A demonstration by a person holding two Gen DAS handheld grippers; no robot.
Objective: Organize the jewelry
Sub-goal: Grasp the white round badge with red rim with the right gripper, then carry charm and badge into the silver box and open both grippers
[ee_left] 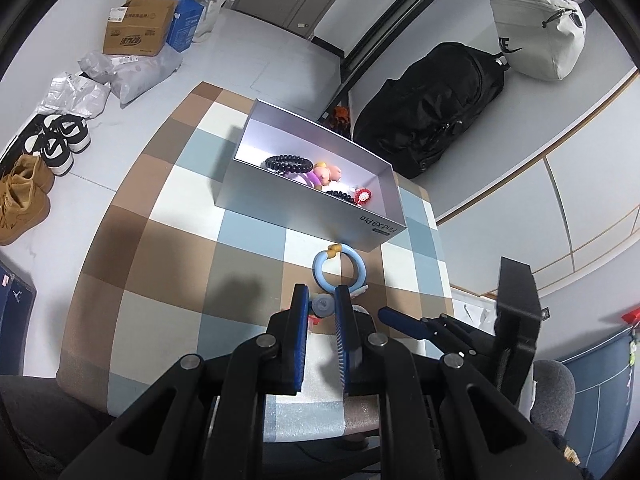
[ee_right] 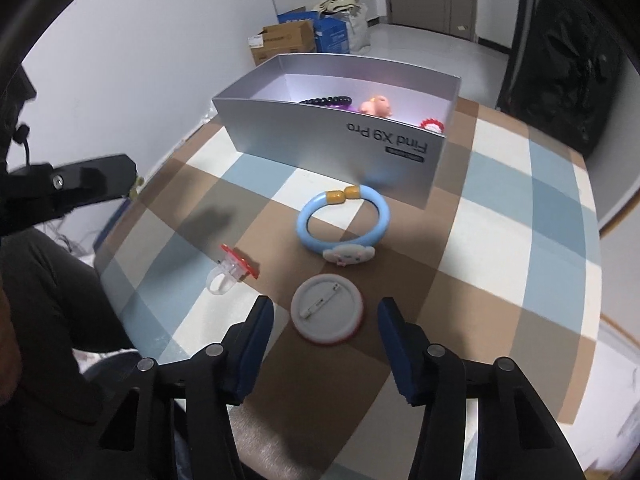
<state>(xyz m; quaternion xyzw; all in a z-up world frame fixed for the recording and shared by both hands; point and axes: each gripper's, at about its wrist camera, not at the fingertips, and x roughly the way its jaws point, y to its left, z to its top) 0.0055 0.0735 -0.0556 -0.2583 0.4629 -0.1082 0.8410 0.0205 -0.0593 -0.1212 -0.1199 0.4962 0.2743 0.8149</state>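
We see a checked tablecloth (ee_left: 172, 240). On the floor: cardboard box (ee_left: 136, 28), blue box (ee_left: 182, 16), plastic bags (ee_left: 120, 74), sneakers (ee_left: 60, 142), tan boots (ee_left: 22, 196). Black backpack (ee_left: 436, 108) stands beside a white bag (ee_left: 536, 32).

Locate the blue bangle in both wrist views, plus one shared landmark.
Left wrist: blue bangle lower centre, between the silver box and the left claw's tips.
Right wrist: blue bangle centre, just before the box, beyond the round badge.
Shared landmark: silver box.

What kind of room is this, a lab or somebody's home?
Probably a home: pairs of shoes lined along the wall, a black backpack on the floor, and a checked tablecloth on the table.
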